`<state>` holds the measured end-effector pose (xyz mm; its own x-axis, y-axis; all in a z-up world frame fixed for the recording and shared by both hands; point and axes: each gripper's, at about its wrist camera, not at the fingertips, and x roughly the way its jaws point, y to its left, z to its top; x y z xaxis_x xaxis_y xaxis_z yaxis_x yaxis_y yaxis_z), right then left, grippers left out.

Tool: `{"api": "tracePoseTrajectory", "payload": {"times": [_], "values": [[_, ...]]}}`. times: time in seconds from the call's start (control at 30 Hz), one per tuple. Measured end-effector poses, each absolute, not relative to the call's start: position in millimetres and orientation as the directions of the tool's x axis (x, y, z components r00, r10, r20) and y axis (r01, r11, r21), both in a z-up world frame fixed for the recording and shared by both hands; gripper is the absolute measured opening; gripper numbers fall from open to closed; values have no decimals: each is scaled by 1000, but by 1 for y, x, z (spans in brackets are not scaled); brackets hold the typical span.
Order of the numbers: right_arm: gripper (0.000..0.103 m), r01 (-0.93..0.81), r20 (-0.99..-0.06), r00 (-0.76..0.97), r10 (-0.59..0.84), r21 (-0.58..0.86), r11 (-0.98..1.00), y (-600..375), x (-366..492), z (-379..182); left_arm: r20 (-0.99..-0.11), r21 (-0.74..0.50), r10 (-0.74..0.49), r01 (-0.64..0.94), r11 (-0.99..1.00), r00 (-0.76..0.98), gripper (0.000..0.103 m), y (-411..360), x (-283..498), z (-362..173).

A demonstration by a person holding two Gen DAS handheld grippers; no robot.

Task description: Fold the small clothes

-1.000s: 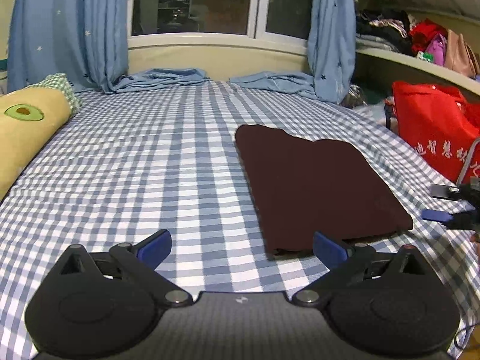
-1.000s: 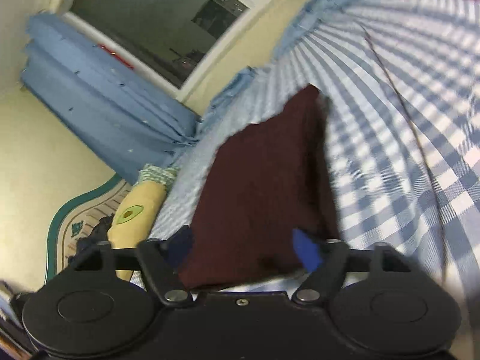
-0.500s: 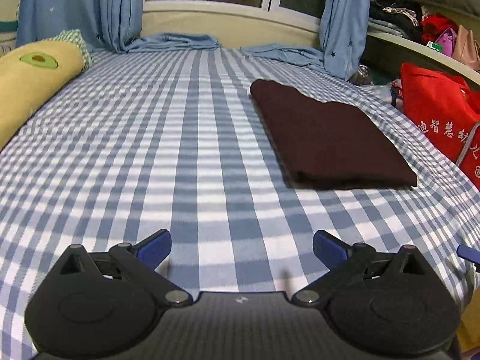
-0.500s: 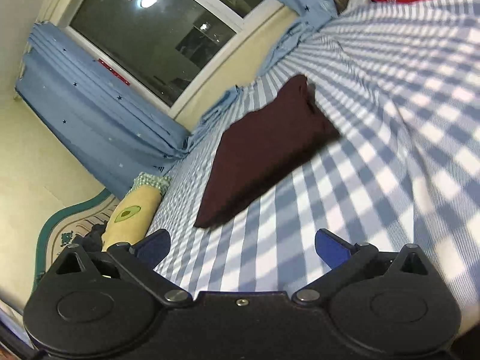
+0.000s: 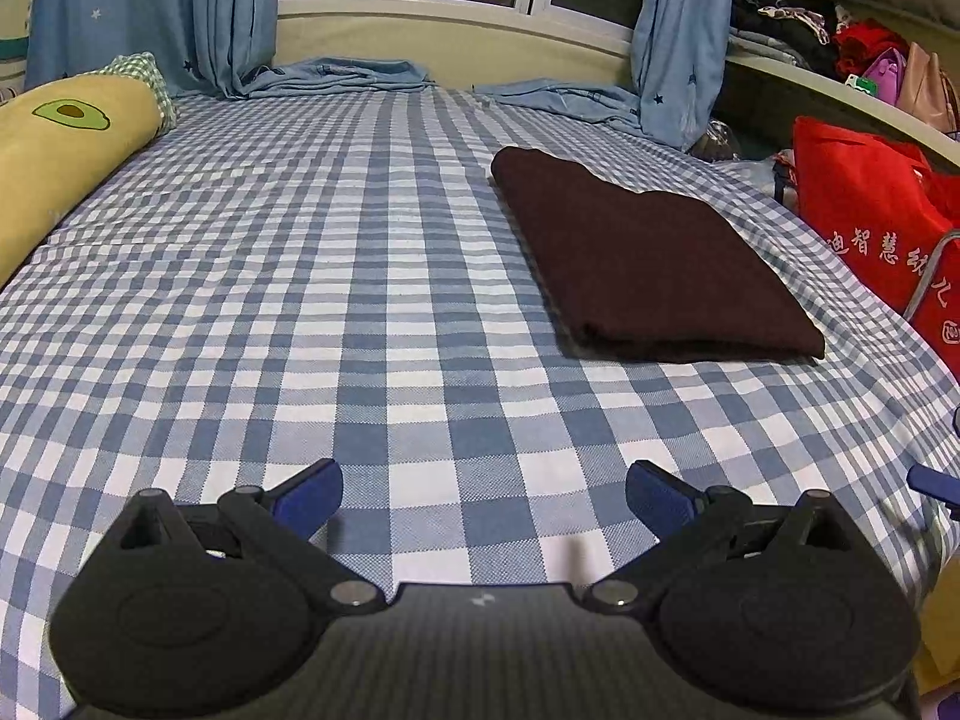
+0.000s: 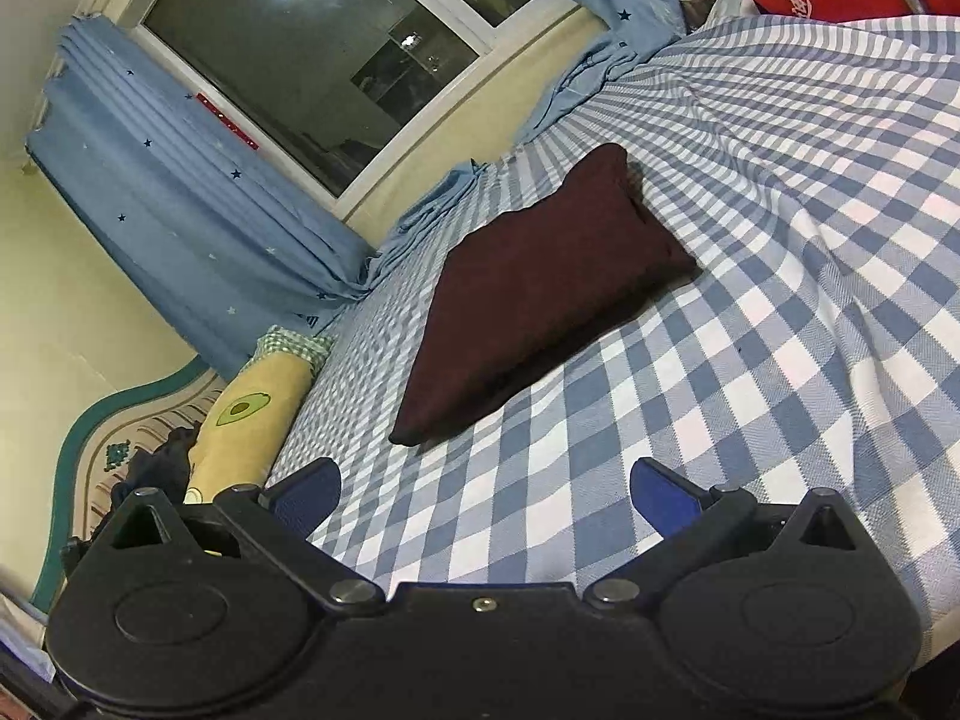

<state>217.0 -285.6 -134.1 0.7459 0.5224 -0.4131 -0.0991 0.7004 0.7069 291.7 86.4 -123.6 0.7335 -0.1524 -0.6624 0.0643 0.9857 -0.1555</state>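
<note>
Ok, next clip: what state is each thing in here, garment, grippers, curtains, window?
Dark maroon knit garment: folded into a flat rectangle, lying on the blue checked bedsheet.
Left gripper: open, empty.
Right gripper: open, empty, jaws just widened.
Blue star-print curtains: drawn aside.
Window: shut, dark outside.

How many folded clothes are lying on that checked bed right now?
1: a dark maroon folded garment lies flat on the checked sheet, toward the side with the red bag. A dark heap past the avocado pillow could be more clothing; I cannot tell.
</note>
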Motion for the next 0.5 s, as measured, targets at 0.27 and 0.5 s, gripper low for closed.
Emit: {"api": "tracePoseTrajectory", "payload": {"times": [0.27, 0.5], "values": [[102, -70, -438, 749, 497, 694, 717, -289, 219, -133, -688, -110, -120, 61, 992, 715, 102, 82, 303, -123], [102, -70, -438, 755, 489, 687, 723, -289, 224, -137, -720, -48, -53, 28, 998, 692, 102, 72, 325, -123]]}}
